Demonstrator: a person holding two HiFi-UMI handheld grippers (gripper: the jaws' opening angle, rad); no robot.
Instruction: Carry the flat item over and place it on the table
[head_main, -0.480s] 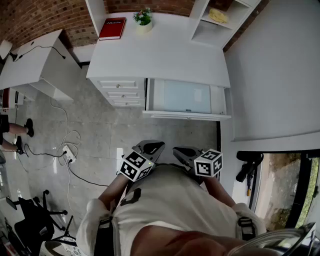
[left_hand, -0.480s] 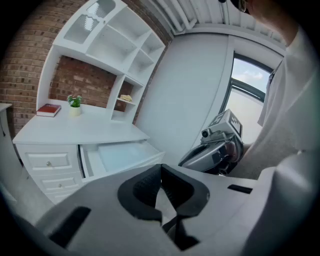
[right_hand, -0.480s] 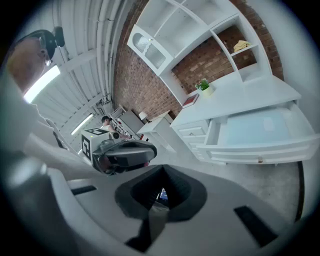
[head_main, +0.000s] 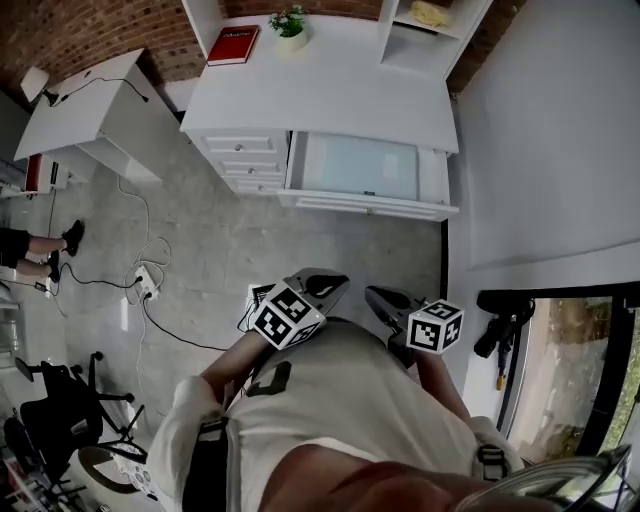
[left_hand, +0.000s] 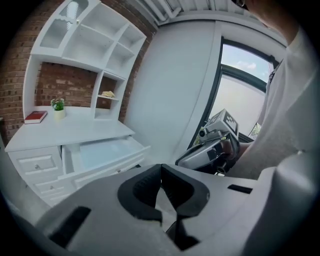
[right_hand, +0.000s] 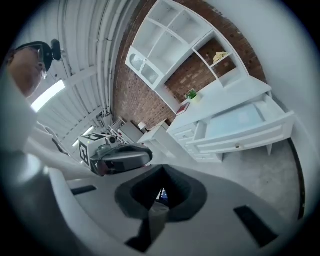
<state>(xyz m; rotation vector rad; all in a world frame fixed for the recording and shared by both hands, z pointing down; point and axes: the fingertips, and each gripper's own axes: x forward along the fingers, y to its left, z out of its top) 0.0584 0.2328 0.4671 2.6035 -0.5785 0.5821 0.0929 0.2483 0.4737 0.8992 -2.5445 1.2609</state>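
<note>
Both grippers are held close in front of the person's pale shirt, over the grey tiled floor (head_main: 230, 250) and well short of the white bench with drawers (head_main: 330, 90).

The left gripper (head_main: 325, 283) has its jaws together with nothing between them, as the left gripper view shows (left_hand: 161, 170). The right gripper (head_main: 385, 300) is the same, jaws together and empty (right_hand: 162, 170). Each is seen from the other's camera, side by side and apart. Both point slightly downward toward the bench.

No flat item is carried. Two flat things are in sight. A flat red hardcover book (head_main: 232, 45) lies at the bench's far left corner, just beside a small green plant in a white pot (head_main: 290, 22). A pale blue flat surface (head_main: 355, 165) fills the wide white drawer (head_main: 365, 203), which is pulled out from the bench's near edge, right of the stack of three shut drawers (head_main: 240, 160). Which of the two is the task's item I cannot tell, nor whether the pale surface is a loose sheet or the drawer's bottom.

A crumpled yellowish thing (head_main: 432, 12) sits on a white shelf at the bench's far right corner. Left of the bench stands a second white table (head_main: 90, 105), and a white power strip with cables (head_main: 147, 285) lies on the floor.
</note>
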